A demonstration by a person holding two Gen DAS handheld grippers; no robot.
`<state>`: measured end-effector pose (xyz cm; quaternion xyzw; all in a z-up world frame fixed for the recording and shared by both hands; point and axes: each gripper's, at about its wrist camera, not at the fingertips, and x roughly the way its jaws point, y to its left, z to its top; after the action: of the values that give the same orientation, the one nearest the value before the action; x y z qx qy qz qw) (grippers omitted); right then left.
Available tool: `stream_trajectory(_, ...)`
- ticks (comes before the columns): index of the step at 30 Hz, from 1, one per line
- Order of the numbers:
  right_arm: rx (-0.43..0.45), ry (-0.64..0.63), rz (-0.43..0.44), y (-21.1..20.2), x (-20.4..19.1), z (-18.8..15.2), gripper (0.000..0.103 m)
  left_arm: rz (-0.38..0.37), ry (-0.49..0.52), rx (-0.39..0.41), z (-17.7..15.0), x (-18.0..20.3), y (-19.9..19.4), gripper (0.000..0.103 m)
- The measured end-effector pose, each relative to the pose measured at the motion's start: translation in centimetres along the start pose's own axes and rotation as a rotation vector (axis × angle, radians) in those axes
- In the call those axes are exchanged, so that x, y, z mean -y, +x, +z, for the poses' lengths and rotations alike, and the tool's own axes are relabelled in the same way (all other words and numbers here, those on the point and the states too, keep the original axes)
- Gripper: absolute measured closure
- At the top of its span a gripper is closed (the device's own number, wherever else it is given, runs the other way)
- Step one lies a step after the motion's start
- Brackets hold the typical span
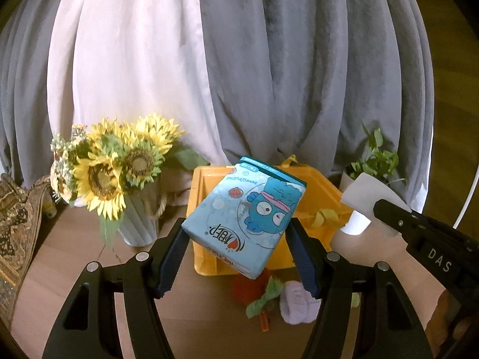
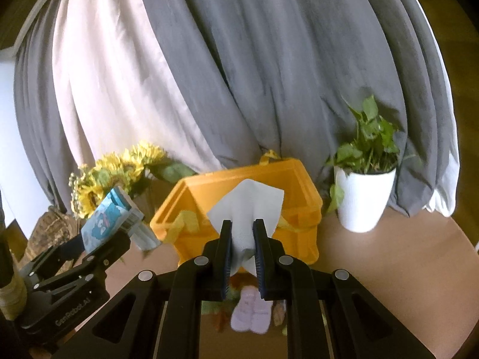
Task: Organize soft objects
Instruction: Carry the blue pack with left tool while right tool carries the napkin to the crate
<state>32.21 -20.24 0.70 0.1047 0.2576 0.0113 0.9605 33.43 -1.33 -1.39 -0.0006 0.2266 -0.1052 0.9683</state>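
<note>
My left gripper (image 1: 236, 239) is shut on a blue tissue pack (image 1: 245, 212) with a cartoon fish, held tilted above the front of the orange basket (image 1: 323, 197). My right gripper (image 2: 242, 230) is shut on a white tissue (image 2: 248, 206) and holds it in front of the orange basket (image 2: 302, 185). The right gripper with its tissue (image 1: 368, 191) also shows at the right of the left wrist view. The left gripper with the pack (image 2: 104, 224) shows at the left of the right wrist view. A purple soft item (image 1: 299, 302) and a red and green soft toy (image 1: 254, 287) lie on the table before the basket.
A vase of sunflowers (image 1: 119, 167) stands left of the basket. A white pot with a green plant (image 2: 362, 197) stands to its right. Grey and white curtains (image 2: 239, 59) hang behind. A patterned cloth (image 1: 15, 227) lies at the far left on the brown table (image 2: 389, 269).
</note>
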Motion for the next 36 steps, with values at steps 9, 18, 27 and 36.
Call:
stream_trajectory(9, 0.035, -0.009, 0.006, 1.3, 0.3, 2.1, 0.088, -0.008, 0.025, 0.041, 2.3, 0.6, 2.0, 0.038)
stream_trajectory(18, 0.053, -0.015, 0.002, 3.5, 1.2, 4.0, 0.088, -0.033, 0.034, 0.062, 4.2, 1.2, 5.4, 0.038)
stream_trajectory(27, 0.019, -0.011, 0.007, 7.4, 2.3, 4.9, 0.088, -0.022, 0.052, 0.034, 5.2, 1.8, 9.8, 0.038)
stream_trajectory(36, -0.026, -0.008, -0.004, 11.2, 3.4, 5.5, 0.088, -0.028, 0.053, -0.046, 5.0, 2.1, 14.6, 0.038)
